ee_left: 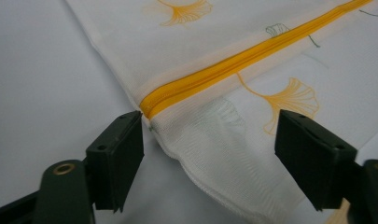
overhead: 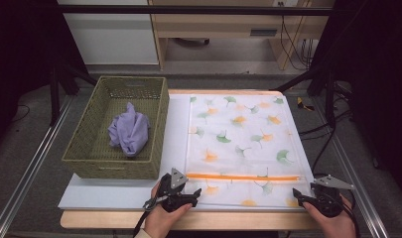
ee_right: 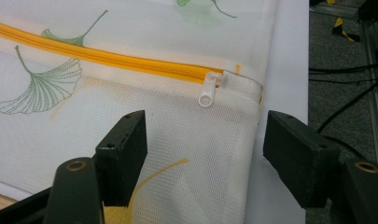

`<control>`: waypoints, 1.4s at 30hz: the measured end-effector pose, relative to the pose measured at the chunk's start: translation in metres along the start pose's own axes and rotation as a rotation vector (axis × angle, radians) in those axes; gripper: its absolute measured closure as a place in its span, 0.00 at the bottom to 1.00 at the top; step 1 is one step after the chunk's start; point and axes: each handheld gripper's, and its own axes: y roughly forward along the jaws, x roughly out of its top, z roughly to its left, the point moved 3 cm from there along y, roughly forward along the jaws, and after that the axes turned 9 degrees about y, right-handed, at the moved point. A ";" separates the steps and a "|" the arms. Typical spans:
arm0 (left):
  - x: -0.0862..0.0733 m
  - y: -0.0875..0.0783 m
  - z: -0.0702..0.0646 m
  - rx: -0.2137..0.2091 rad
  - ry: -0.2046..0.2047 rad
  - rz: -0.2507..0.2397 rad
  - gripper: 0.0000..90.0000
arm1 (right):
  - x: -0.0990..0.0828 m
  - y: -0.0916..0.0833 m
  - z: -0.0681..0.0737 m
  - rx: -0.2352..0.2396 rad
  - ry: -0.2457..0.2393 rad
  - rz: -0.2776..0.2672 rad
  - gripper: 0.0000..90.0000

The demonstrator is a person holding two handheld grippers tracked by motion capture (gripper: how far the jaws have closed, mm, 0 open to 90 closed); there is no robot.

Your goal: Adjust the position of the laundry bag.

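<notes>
Now both hand-held grippers — left (overhead: 196,192), right (overhead: 296,195) — straddle the mesh bag's (overhead: 240,134) near corners, jaws spread.

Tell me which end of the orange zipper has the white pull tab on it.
The end by the right gripper: the white pull tab lies there, at the mesh bag's right edge. The zipper end near the left gripper shows none.

A: Where's the mesh bag (overhead: 243,144) placed?
B: Laid flat on table (overhead: 114,196), right of basket (overhead: 89,148). Cloth (overhead: 129,131) is kept in basket.
A: Zipper (overhead: 243,177)?
B: Run across bag's near end.
</notes>
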 end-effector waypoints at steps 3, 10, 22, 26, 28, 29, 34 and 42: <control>0.000 0.001 -0.001 -0.005 -0.008 0.004 0.34 | 0.000 0.000 0.000 0.006 0.002 0.004 0.44; -0.001 0.003 0.001 -0.010 -0.009 0.023 0.58 | 0.001 0.001 0.002 -0.008 -0.013 0.010 0.67; 0.002 0.009 0.006 -0.006 0.036 0.007 0.97 | 0.003 0.004 0.001 -0.034 -0.048 0.015 0.99; 0.003 0.007 0.005 0.007 0.058 0.011 0.99 | 0.005 0.003 0.001 -0.027 -0.045 -0.001 1.00; 0.003 0.003 0.005 0.003 0.053 0.003 0.99 | 0.006 0.003 0.002 -0.027 -0.053 -0.007 1.00; 0.003 0.003 0.005 0.003 0.053 0.003 0.99 | 0.006 0.003 0.002 -0.027 -0.053 -0.007 1.00; -0.001 -0.012 0.007 0.008 0.040 -0.001 0.99 | 0.008 0.005 0.011 -0.006 -0.086 -0.013 1.00; -0.004 -0.023 0.014 0.040 0.038 0.005 0.99 | 0.012 0.008 0.026 0.012 -0.147 -0.014 1.00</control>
